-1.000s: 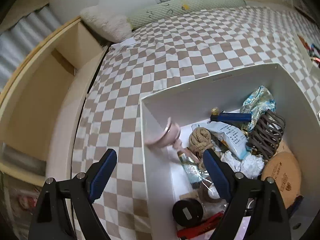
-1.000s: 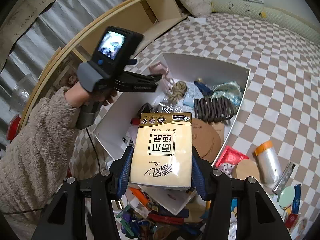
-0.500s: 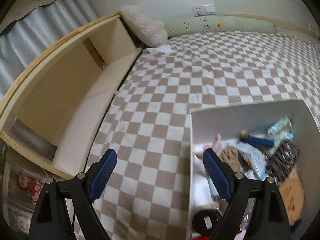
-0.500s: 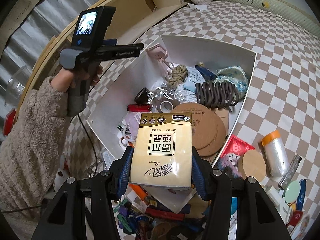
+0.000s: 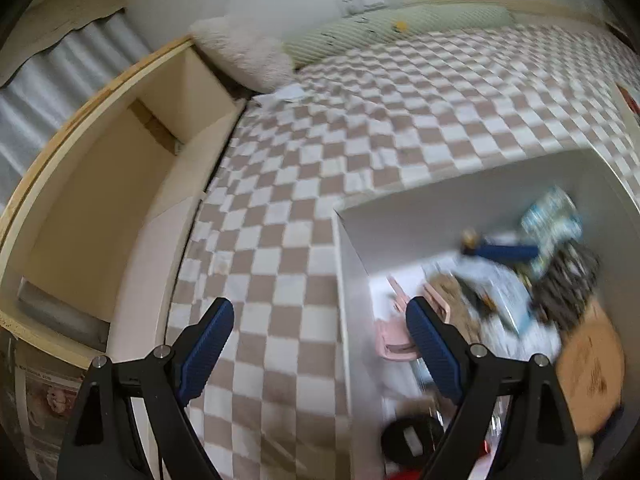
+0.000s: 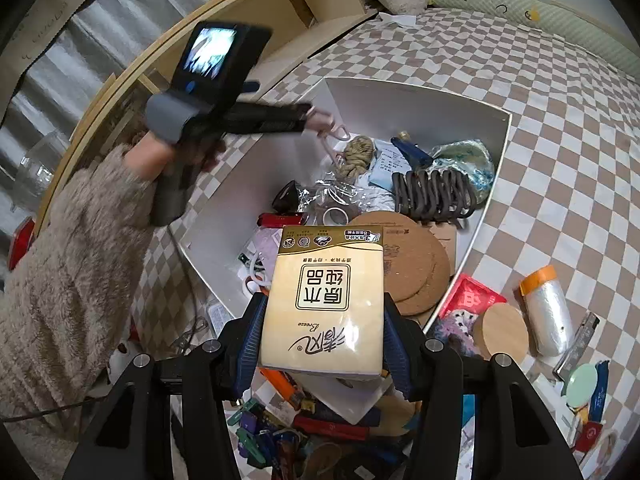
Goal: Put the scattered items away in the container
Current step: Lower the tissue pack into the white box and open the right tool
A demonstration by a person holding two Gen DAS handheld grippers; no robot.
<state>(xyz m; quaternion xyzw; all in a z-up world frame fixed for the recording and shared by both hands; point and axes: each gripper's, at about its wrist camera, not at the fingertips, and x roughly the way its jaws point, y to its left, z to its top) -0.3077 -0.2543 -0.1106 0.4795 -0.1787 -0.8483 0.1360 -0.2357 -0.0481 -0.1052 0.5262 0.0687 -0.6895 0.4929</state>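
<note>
My right gripper [image 6: 324,332] is shut on a yellow tissue pack [image 6: 324,300] and holds it above the near corner of the white box [image 6: 400,96]. The box holds a rope knot [image 6: 358,152], a dark coil [image 6: 434,196], cork discs [image 6: 404,256] and more. My left gripper [image 5: 316,344] is open and empty over the box's left wall [image 5: 352,280]; it also shows in the right wrist view [image 6: 280,116], held by a hand. A pink clip [image 5: 394,344] lies in the box by its right finger.
The checkered bedspread [image 5: 360,120] surrounds the box. Loose items lie right of the box: a red packet [image 6: 474,300], a wooden disc [image 6: 504,328], an orange-capped roll [image 6: 546,312]. More clutter lies at the near edge [image 6: 300,432]. A wooden shelf [image 5: 100,200] stands left.
The left gripper let the pink clip drop into the box, swung left, then came back toward the box wall. The right gripper kept the tissue pack and moved slightly forward over the box.
</note>
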